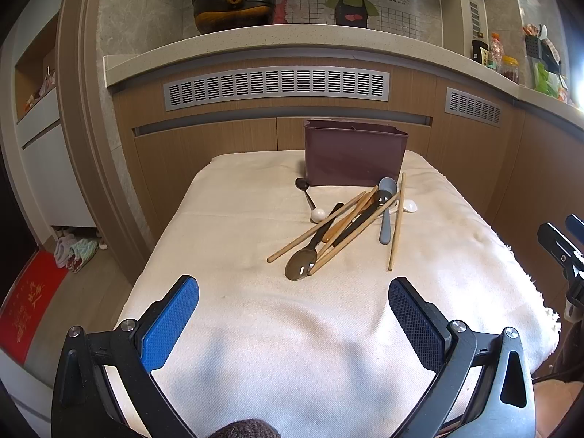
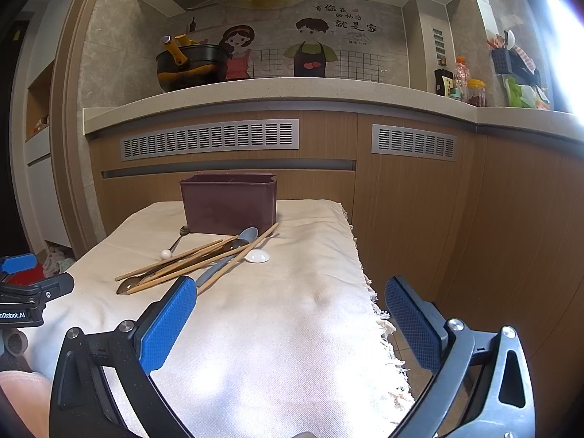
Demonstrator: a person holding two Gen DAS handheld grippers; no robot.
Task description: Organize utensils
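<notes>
A heap of utensils lies on the cream cloth: wooden chopsticks [image 1: 314, 231] [image 2: 171, 258], a dark spoon [image 1: 301, 268] [image 2: 127, 286], a grey-blue spoon [image 1: 386, 215] [image 2: 226, 255], a white ceramic spoon [image 1: 408, 205] [image 2: 256, 256] and a small ball-ended spoon [image 1: 310, 197] [image 2: 171, 248]. Behind them stands a maroon utensil holder [image 1: 354, 155] [image 2: 229, 202], upright. My left gripper [image 1: 292, 306] hovers open, short of the heap. My right gripper [image 2: 290, 306] is open too, to the right of the heap, over the cloth's fringed edge.
The cloth-covered table [image 1: 237, 219] [image 2: 310, 241] ends against wooden cabinets [image 1: 219, 138]. Its fringed right edge [image 2: 368, 292] drops to the floor. A counter above carries a black wok [image 1: 233, 9] and jars [image 1: 509, 69]. Slippers [image 1: 73, 248] and a red mat [image 1: 25, 303] lie on the floor at left.
</notes>
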